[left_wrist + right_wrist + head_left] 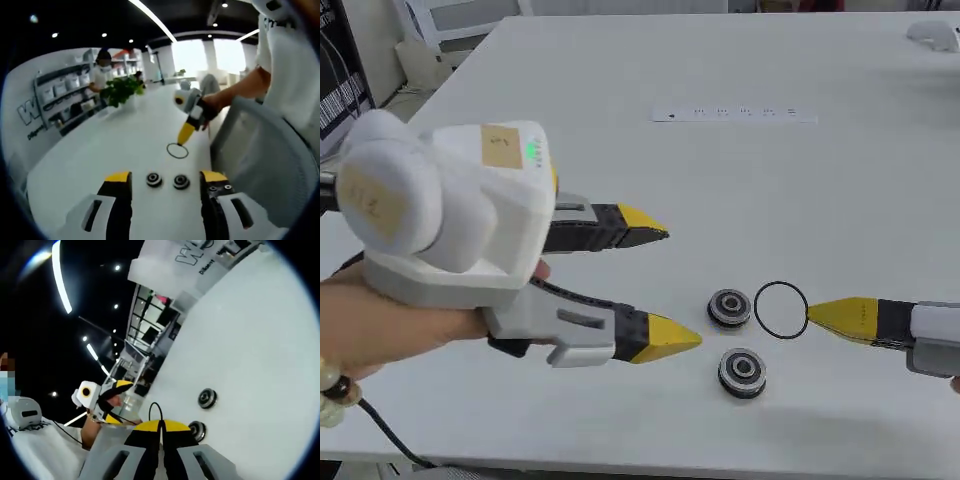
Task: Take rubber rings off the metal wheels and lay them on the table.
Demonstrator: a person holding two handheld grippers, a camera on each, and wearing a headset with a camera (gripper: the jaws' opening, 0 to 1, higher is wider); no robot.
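Pinching the rubber ring at its tips, right gripper should release it flat, clear of metal wheel just beyond; left gripper spread.

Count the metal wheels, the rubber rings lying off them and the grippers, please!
Metal wheels: 2
Rubber ring off a wheel: 1
Grippers: 2, the left gripper and the right gripper
Total: 5

Left gripper at 9 o'clock, gripped in the left hand, jaws wide apart, pointing toward 3 o'clock. Right gripper at 3 o'clock, jaws pressed together.
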